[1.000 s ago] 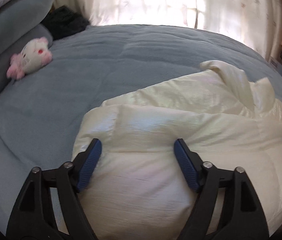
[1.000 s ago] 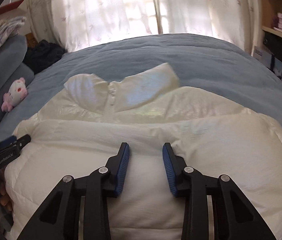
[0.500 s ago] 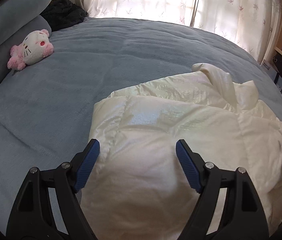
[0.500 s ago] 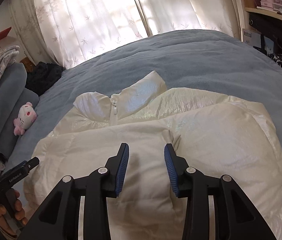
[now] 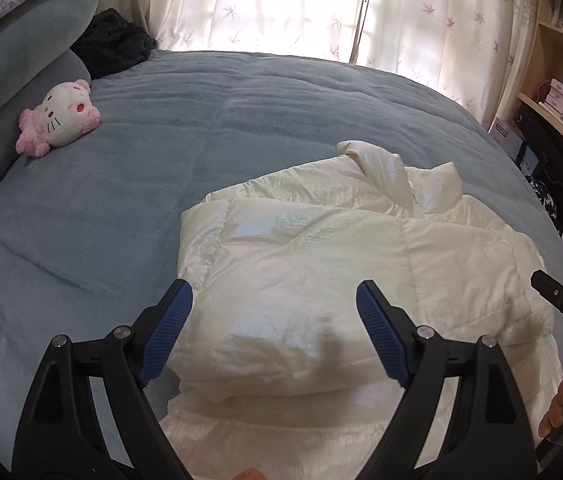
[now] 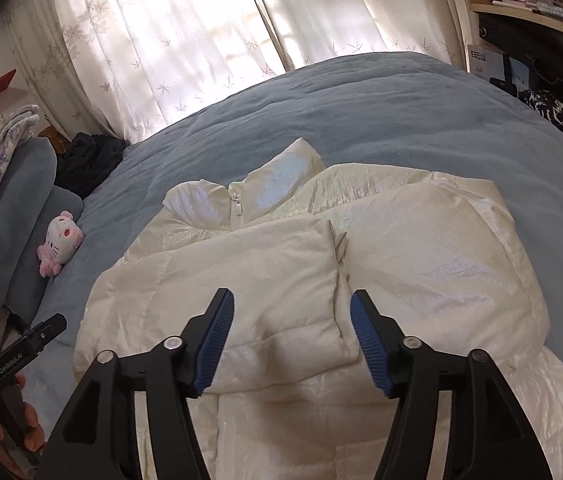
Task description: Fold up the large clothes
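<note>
cream puffer jacket half folded on bed, both claws apart above it

the jacket [image 5: 321,264] [image 6: 321,280] lies on the grey-blue bed cover [image 5: 201,128] [image 6: 361,104], toward the near side of the bed. both sleeves are folded in over the front & meet near the middle; in the right wrist view there's a seam-like gap betw the two folded panels. collar [image 6: 237,200] w/ zip points away, toward the window curtains [image 6: 185,32].

left claw [image 5: 273,336]: blue-padded fingers wide apart, nothing betw them, hovering over the jacket's left folded panel. can't tell if the tips touch the fabric.

right claw [image 6: 293,336]: fingers apart too, a bit narrower, holding nothing, over the middle where the two panels meet.

each view catches the other tool at its edge w/ the person's fingers round the handle.

pink & white plush cat [image 5: 59,118] [image 6: 59,242] sits by the grey pillows [image 5: 9,80] at the bed's left side, well apart from the jacket. dark clothing heap [image 5: 113,44] beyond the pillows, near the curtains. shelves w/ boxes [image 5: 561,96] on the right side of the room.
</note>
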### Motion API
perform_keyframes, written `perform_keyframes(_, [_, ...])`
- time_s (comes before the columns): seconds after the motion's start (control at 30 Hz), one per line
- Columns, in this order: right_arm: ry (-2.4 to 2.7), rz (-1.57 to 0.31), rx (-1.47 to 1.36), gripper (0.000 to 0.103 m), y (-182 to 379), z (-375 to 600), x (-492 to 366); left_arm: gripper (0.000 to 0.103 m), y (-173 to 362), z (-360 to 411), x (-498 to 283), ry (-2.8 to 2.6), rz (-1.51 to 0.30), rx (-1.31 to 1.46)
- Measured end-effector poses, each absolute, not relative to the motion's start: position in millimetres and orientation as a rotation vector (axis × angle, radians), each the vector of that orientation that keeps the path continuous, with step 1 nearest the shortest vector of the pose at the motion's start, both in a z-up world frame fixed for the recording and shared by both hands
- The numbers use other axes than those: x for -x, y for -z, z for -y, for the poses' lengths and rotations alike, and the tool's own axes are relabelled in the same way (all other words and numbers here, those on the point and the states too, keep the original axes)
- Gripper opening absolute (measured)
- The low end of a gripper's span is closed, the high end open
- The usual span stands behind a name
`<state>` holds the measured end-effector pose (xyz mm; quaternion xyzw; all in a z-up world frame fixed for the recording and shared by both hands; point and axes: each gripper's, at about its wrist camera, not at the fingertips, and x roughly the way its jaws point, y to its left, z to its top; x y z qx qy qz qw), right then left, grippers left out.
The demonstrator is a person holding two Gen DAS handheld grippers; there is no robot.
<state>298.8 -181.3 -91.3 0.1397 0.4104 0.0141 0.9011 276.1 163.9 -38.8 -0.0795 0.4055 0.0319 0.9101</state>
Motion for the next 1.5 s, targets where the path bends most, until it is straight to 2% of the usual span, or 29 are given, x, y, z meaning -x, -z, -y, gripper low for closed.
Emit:
perform_keyframes(0.13, [-0.05,-0.855,-0.305,0.07,78.0,182.1,-278.3,0.103,22.7,-158.4,-253.7,-0.042,-0.811,0.157])
perform_keyframes(0.33, [-0.052,-0.826,-0.299,0.081,53.0,186.7,-243.8,0.102,2.5,-148.9,-221.9,-0.008,-0.786,0.102])
perform_keyframes(0.67, [-0.001,-0.932,-0.275,0.081,38.0,204.5,-207.8,0.102,-3.7,-134.1,-191.3,0.046,-0.875,0.101])
perform_keyframes(0.97, [-0.015,-0.987,-0.236,0.081,34.4,240.9,-145.0,0.102,-2.1,-158.2,-144.7,-0.031,-0.937,0.123])
perform_keyframes(1.13, [-0.025,-0.987,-0.226,0.088,27.7,279.0,-87.0,0.102,9.7,-183.2,-101.5,-0.02,-0.994,0.097])
perform_keyframes(1.3, [0.02,-0.999,-0.23,0.089,31.4,325.1,-32.6,0.102,32.7,-215.9,-50.7,0.029,-1.063,0.156])
perform_keyframes(1.5, [0.123,-1.066,-0.295,0.089,66.0,388.3,26.6,0.102,64.1,-246.8,0.1,0.045,-1.106,0.253])
